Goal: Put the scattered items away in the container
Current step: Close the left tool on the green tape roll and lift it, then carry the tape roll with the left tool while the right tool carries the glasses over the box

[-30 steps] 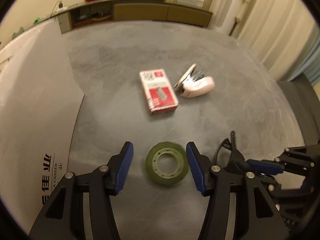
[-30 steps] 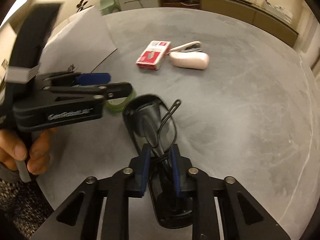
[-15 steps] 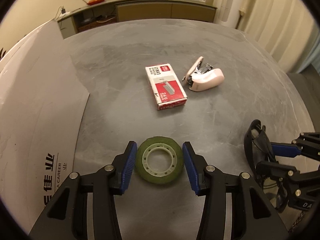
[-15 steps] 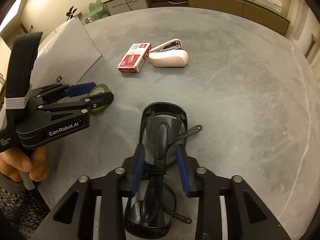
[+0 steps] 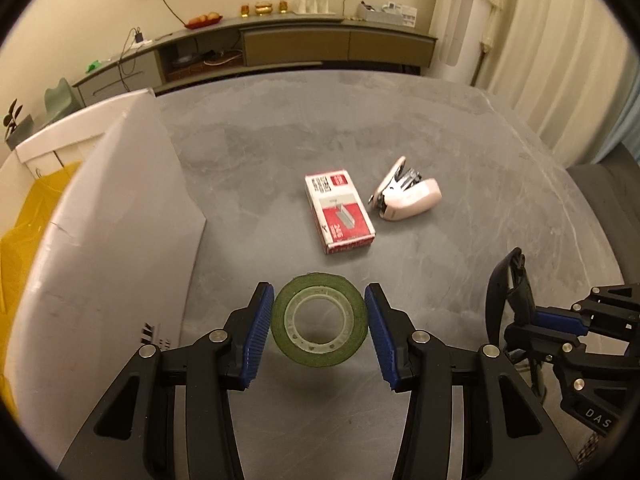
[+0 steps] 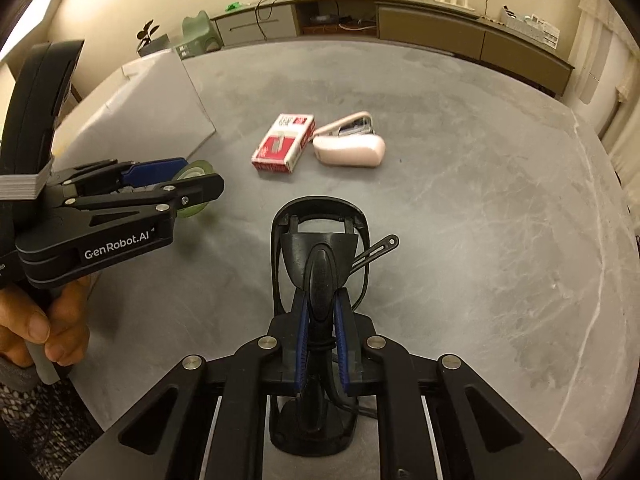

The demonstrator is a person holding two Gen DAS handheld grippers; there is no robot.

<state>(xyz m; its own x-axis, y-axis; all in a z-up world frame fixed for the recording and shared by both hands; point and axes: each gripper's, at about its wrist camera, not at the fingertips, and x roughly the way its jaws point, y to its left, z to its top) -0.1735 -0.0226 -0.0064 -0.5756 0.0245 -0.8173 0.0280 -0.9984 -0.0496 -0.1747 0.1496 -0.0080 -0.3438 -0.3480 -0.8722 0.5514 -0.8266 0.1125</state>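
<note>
A green tape roll (image 5: 320,360) hangs a little above the grey table (image 5: 440,140), and my left gripper (image 5: 319,300) is shut on its sides. The right wrist view shows that left gripper (image 6: 200,184) and the tape roll (image 6: 196,168) at the left. My right gripper (image 6: 322,304) is shut on a black handheld device (image 6: 320,248) with a cable, its head pointing away. That device (image 5: 504,292) shows at the right of the left wrist view. A red staple box (image 5: 340,212) and a pink stapler (image 5: 408,200) lie side by side mid-table.
A white cardboard box (image 5: 112,220) with a raised flap stands at the table's left; a yellow liner (image 5: 28,232) shows inside. A hand (image 6: 36,328) holds the left gripper's handle. A low sideboard (image 5: 320,40) runs along the far wall.
My left gripper closed on the tape roll and lifted it off the table. My right gripper tightened on the black device and both views tilted up.
</note>
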